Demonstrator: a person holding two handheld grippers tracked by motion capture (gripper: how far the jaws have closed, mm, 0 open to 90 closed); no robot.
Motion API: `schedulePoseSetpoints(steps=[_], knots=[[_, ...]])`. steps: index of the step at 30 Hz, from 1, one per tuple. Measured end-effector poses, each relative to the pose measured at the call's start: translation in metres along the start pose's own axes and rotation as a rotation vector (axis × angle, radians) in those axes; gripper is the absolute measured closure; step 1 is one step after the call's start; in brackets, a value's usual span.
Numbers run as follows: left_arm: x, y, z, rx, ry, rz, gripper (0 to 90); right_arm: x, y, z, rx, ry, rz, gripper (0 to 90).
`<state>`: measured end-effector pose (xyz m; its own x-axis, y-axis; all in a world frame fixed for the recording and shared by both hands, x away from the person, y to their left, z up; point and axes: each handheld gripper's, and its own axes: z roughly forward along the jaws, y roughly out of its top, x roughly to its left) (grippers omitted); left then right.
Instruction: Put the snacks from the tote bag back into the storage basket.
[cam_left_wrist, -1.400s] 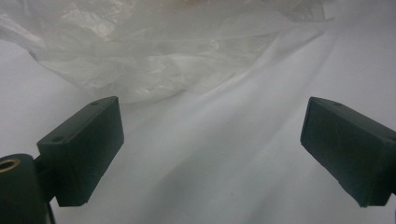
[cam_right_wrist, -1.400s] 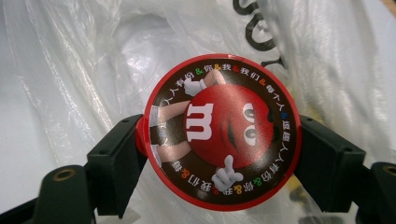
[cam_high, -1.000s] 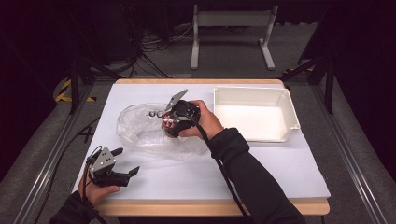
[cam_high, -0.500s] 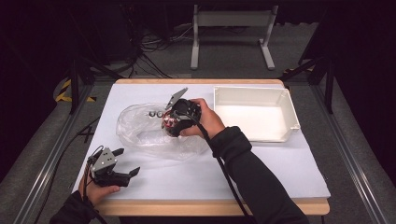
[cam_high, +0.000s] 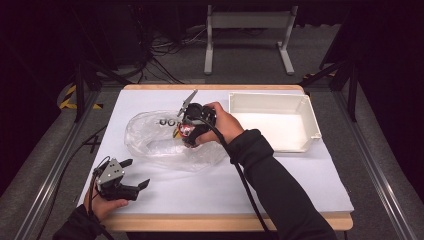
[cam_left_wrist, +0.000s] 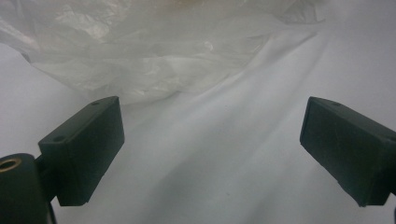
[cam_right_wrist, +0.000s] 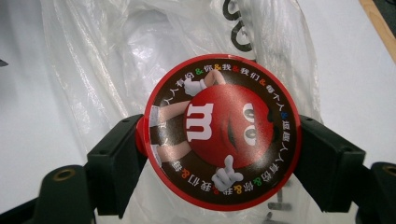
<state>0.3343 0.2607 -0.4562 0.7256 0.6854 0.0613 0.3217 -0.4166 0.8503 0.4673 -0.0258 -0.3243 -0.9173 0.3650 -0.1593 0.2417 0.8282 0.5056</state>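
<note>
A clear plastic bag (cam_high: 160, 142) lies crumpled on the white table (cam_high: 250, 180), left of centre. Over it my right gripper (cam_high: 186, 135) is shut on a round red candy container (cam_right_wrist: 222, 130); its lid shows a red cartoon face, and both jaws press its sides. In the high view the container (cam_high: 185, 131) peeks out red under the gripper. My left gripper (cam_high: 135, 174) rests near the table's front left corner, open and holding nothing. In the left gripper view its jaws (cam_left_wrist: 212, 154) stand wide apart, with the bag (cam_left_wrist: 149, 51) beyond them.
A white rectangular tray (cam_high: 305, 107) stands at the back right of the table. Black printing shows on the bag (cam_high: 167, 122). Dark floor, cables and a metal stand lie beyond the far edge.
</note>
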Motion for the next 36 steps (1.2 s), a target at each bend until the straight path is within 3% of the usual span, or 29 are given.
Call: schedulePoseSetpoints(steps=[10, 25, 36], knots=[[0.001, 0.000, 0.000, 0.002, -0.003, -0.001, 7.2, 0.005, 0.002, -0.012, -0.022, -0.012, -0.009, 22.7], [0.001, 0.000, 0.000, 0.001, -0.010, -0.001, 7.1, -0.002, -0.001, -0.039, -0.072, -0.044, 0.001, 22.7], [0.002, 0.000, 0.000, 0.002, -0.012, -0.002, 7.1, -0.008, -0.011, -0.059, -0.058, -0.062, 0.007, 22.7]])
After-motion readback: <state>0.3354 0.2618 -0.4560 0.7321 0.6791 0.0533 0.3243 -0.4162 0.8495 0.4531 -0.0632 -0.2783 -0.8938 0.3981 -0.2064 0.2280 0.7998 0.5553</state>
